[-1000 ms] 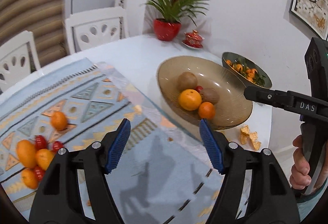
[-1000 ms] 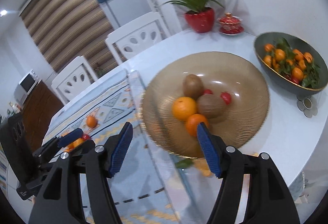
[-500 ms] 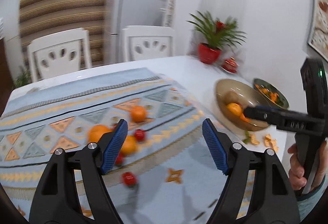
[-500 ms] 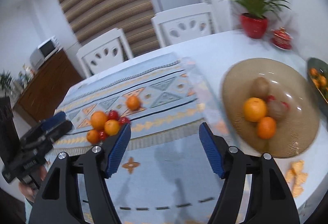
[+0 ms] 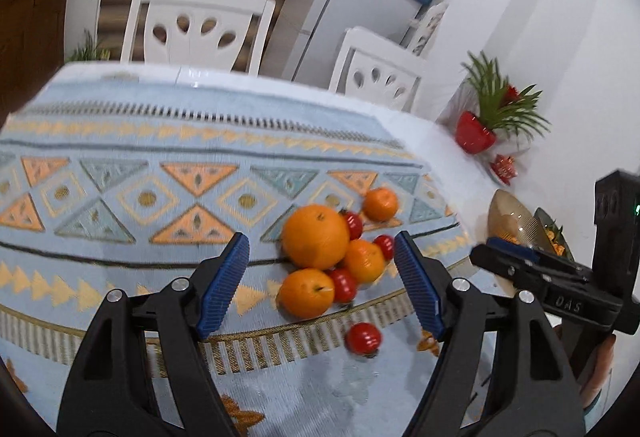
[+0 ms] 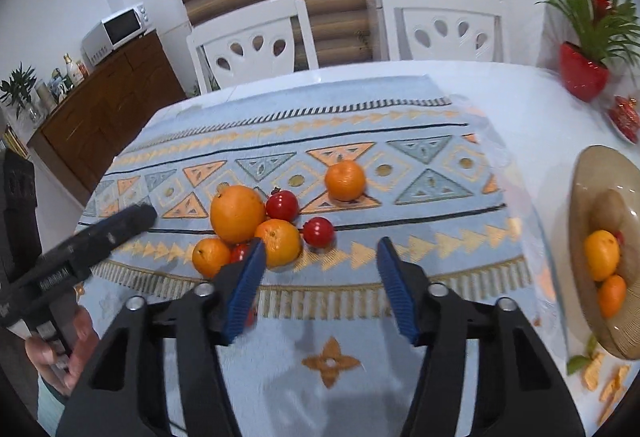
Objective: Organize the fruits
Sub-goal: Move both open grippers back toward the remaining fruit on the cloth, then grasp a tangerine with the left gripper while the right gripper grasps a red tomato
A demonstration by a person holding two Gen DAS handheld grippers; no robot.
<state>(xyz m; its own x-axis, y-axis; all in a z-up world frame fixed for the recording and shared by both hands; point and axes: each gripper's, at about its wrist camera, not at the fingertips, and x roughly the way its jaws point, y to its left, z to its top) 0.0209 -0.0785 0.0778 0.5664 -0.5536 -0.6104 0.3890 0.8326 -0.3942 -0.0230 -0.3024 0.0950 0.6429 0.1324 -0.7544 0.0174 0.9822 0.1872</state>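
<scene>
A pile of fruit lies on the patterned blue cloth point(image 5: 120, 173): a big orange point(image 5: 316, 237), smaller oranges point(image 5: 306, 293) and small red fruits point(image 5: 363, 337). One tangerine point(image 6: 345, 179) sits apart behind the pile. My left gripper point(image 5: 320, 239) is open just in front of the pile, its jaws framing the big orange. My right gripper point(image 6: 321, 249) is open too, close to a red fruit point(image 6: 318, 231). The amber bowl point(image 6: 600, 173) at the right holds an orange point(image 6: 601, 255), a tangerine and brown fruit.
White chairs point(image 6: 248, 45) stand behind the table. A plant in a red pot point(image 6: 582, 71) and a small red dish are at the back right. Orange peel pieces point(image 6: 612, 383) lie near the amber bowl. A dark bowl point(image 5: 552, 233) of tangerines sits beyond it.
Both views have swung left, away from the amber bowl toward the fruit pile, which is now close in front of both grippers. Both grippers stay open and empty.
</scene>
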